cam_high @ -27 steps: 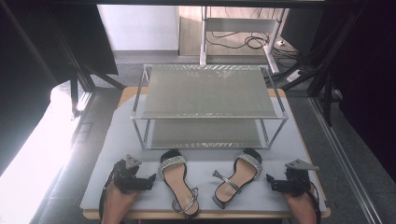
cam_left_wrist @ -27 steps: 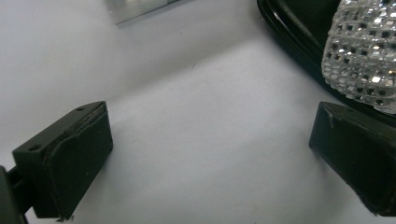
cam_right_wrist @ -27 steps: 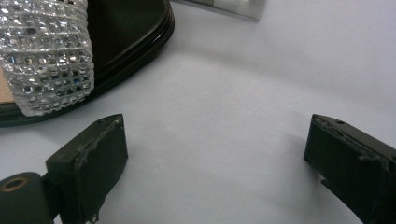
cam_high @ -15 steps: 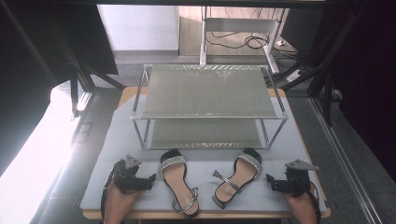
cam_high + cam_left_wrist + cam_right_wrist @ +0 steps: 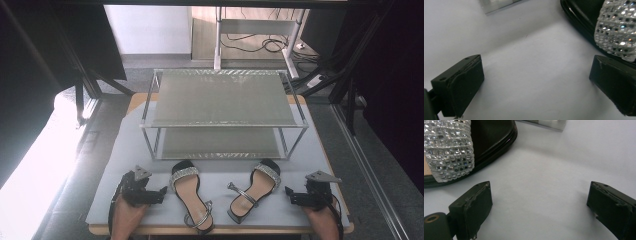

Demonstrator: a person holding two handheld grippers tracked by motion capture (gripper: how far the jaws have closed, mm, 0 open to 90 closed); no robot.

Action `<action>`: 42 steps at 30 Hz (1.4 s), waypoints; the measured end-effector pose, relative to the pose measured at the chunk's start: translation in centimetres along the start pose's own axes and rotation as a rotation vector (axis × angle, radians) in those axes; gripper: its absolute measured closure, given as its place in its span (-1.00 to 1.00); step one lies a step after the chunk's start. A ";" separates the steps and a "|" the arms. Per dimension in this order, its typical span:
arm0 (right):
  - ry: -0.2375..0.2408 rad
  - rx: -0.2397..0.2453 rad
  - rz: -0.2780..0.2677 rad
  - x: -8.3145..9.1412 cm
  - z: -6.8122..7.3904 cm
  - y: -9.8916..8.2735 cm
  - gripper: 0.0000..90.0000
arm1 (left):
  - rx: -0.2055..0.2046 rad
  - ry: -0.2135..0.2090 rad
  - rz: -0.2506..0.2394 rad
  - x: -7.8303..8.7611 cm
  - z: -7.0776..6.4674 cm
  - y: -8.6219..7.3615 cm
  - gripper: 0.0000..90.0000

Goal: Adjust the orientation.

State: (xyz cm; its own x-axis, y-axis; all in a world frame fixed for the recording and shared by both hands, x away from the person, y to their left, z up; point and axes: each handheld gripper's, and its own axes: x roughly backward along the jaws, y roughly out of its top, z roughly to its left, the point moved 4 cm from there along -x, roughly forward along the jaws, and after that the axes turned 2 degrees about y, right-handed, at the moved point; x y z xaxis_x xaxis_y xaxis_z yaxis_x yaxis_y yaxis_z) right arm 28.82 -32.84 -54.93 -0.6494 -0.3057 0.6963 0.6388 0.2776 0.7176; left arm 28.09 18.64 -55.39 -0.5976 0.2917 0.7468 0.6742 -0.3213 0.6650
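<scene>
Sandals (image 5: 192, 197) and (image 5: 252, 190) lie untouched before the shoe rack (image 5: 222, 100); my left gripper (image 5: 159, 192) and right gripper (image 5: 290, 196) gape empty (nothing shelved yet).

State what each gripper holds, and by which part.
Nothing is held: left gripper and right gripper stand open beside the sandals.

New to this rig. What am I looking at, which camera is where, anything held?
A person holds a hand-held two-finger tool in each hand: left gripper, right gripper. The high view looks down from above the table. The other two cameras ride on the grippers and look along their black fingers. On the grey mat lie a left sandal and a right sandal with sparkly straps, in front of a two-tier metal rack. Both grippers are open and hold nothing.
</scene>
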 end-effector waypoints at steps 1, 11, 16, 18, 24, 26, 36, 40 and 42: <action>0.000 0.000 0.000 0.0 0.0 0.0 -0.88 | -0.004 -0.005 -0.002 0.0 -0.2 0.1 -1.00; 0.000 0.000 0.000 0.0 0.0 0.0 -0.88 | -0.008 0.044 -0.005 -0.9 -0.8 1.0 -1.00; 0.000 0.000 0.000 0.0 0.0 0.0 -0.88 | -0.019 0.055 -0.013 -1.6 -1.3 1.9 -1.00; 0.000 0.000 0.000 0.0 0.0 0.0 -0.88 | -0.026 0.052 -0.013 -2.0 -1.5 2.4 -1.00; -0.001 0.001 -0.001 0.0 0.0 0.0 -0.88 | -0.047 0.033 -0.002 -3.1 -1.8 3.6 -1.00; -0.001 0.001 -0.001 0.0 0.0 0.0 -0.88 | -0.047 0.023 -0.002 -3.3 -1.9 3.9 -1.00; -0.001 0.001 -0.001 0.0 0.0 0.0 -0.88 | -0.047 -0.003 -0.006 -4.7 -3.0 5.3 -0.99; -0.001 0.000 -0.001 0.0 0.0 0.0 -0.88 | -0.055 -0.012 -0.008 -5.1 -3.7 5.8 -0.94; -0.001 0.000 -0.001 0.0 0.0 0.0 -0.88 | -0.058 -0.015 -0.013 -5.3 -4.1 6.1 -0.91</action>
State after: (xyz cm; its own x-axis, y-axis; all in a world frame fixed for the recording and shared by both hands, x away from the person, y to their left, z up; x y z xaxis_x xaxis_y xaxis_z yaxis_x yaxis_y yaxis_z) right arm 28.81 -32.84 -54.94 -0.6509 -0.3047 0.6953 0.6378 0.2774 0.7185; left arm 33.61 11.43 -55.32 -0.5991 0.3099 0.7383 0.6397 -0.3693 0.6741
